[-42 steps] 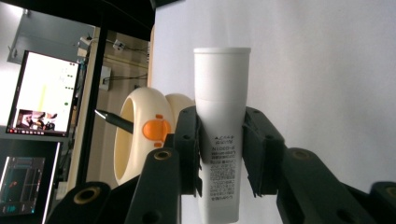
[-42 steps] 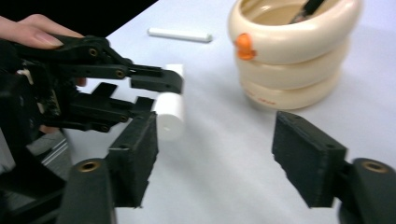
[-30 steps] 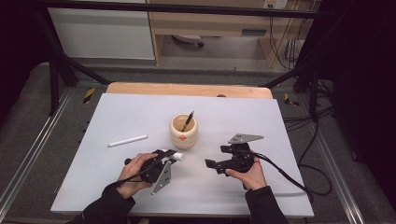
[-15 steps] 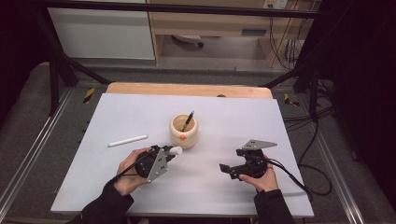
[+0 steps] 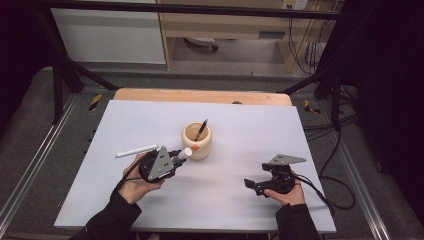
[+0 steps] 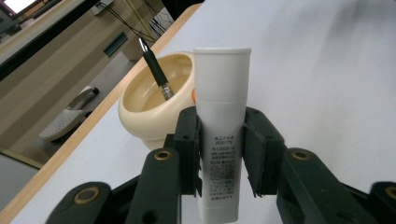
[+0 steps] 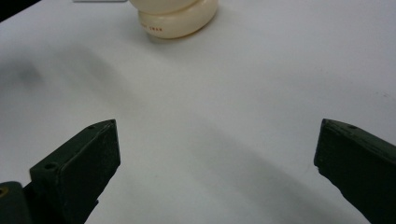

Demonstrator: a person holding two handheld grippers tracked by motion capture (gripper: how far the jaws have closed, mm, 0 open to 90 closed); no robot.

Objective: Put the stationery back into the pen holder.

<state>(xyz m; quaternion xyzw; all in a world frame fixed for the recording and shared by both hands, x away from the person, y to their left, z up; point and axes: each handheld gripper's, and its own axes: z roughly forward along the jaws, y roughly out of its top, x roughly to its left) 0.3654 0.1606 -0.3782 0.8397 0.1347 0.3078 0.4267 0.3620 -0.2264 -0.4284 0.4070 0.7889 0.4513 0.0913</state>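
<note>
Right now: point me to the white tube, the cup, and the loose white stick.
white tube (image 6: pixel 222 116), left gripper view, body between the jaws.
cup (image 5: pixel 197 145), high view, outer wall.
white stick (image 5: pixel 136 150), high view, mid-length, lying on the table.

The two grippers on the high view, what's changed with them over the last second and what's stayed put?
The left gripper, shut on the white tube, carried it up the table toward the cream cup; the tube's cap now sits at the cup's side. The right gripper, jaws wide apart and empty, drew back toward the person and to the right. The cup, the dark pen in it and the white marker stayed where they were.
</note>
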